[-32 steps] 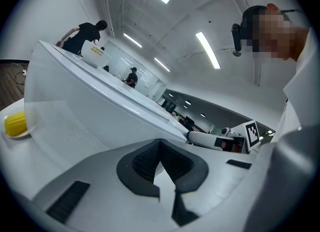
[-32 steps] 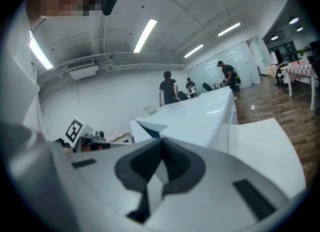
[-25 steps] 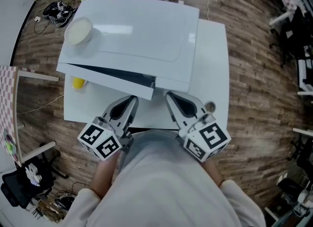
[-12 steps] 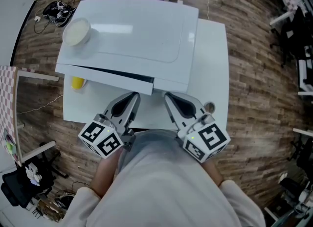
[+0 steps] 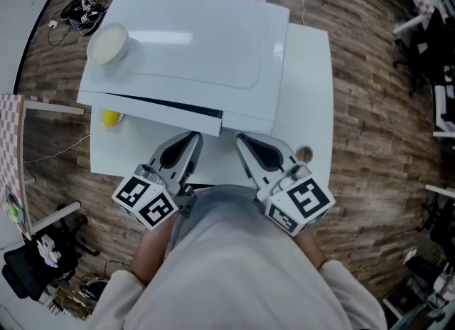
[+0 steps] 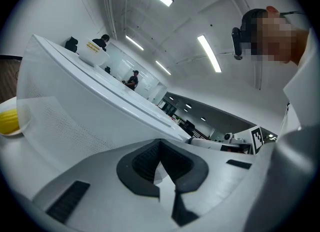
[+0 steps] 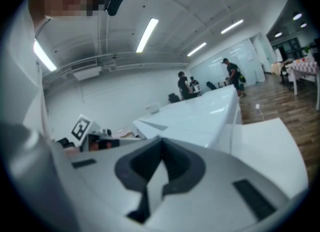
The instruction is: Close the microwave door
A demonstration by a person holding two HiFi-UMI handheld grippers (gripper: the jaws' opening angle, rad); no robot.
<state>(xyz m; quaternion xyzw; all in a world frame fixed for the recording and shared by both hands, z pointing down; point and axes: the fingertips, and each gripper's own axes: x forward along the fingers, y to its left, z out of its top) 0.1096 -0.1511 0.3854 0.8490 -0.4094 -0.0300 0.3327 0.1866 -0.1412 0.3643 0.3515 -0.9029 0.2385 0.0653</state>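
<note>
A white microwave (image 5: 192, 44) stands on a white table (image 5: 309, 94). Its door (image 5: 153, 112) hangs slightly ajar along the front, with a thin dark gap behind it. My left gripper (image 5: 192, 138) is shut and empty, its tip just under the door's right end. My right gripper (image 5: 242, 140) is also shut and empty, close beside it below the microwave's front right part. In the left gripper view the shut left gripper (image 6: 160, 143) points up at the door (image 6: 90, 121). In the right gripper view the right gripper (image 7: 161, 145) points at the microwave (image 7: 200, 111).
A white bowl (image 5: 106, 43) sits on top of the microwave at its left. A yellow object (image 5: 110, 117) lies on the table under the door's left end. A small round thing (image 5: 304, 155) lies near the table's front right. Wood floor surrounds the table.
The door has swung closer to the microwave body and the dark gap has narrowed. Both grippers have stayed almost where they were.
</note>
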